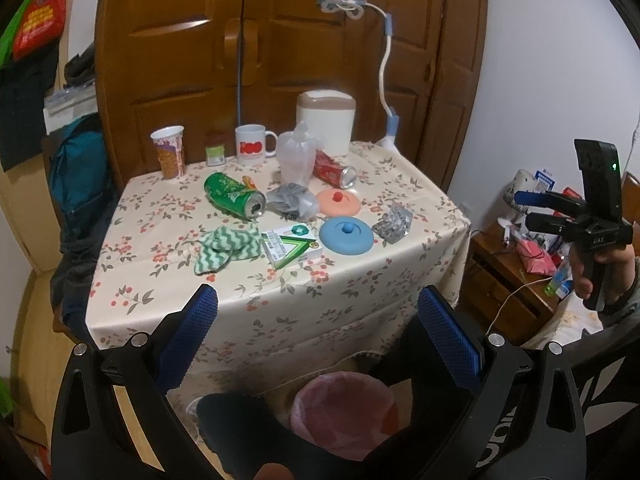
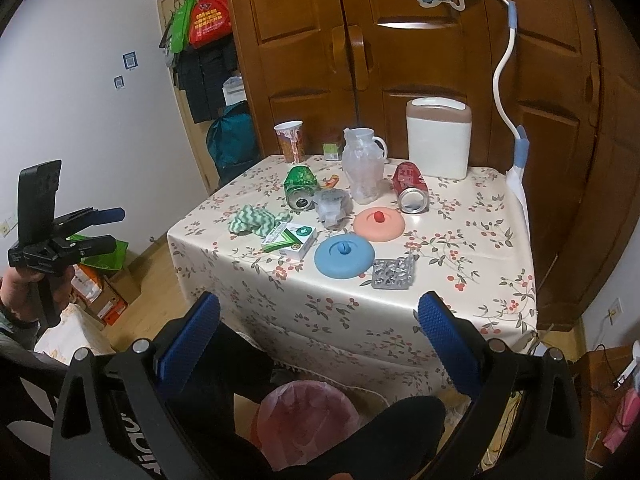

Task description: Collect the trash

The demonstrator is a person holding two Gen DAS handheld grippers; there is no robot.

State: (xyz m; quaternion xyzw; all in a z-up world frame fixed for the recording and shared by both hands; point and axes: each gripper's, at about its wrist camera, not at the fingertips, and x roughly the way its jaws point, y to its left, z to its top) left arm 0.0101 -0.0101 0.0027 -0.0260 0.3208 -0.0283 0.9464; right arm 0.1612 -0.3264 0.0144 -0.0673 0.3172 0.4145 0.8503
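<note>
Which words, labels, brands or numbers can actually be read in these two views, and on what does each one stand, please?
"100": red numerals on the white mug.
Red can: white script, too blurred to read.
Green can: pattern only, no legible name.
Green and white box: print too small to read.
Small green-labelled jar: label unreadable.
Paper cup: pattern, no legible text.
Red bag on the door: yellow characters, too blurred.
Wall stickers: unreadable.

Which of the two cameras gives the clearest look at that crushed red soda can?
The right wrist view: the red can lies unobstructed, its open top facing the camera. In the left wrist view the same can looks smaller, farther back, right beside the clear plastic bag.
</note>
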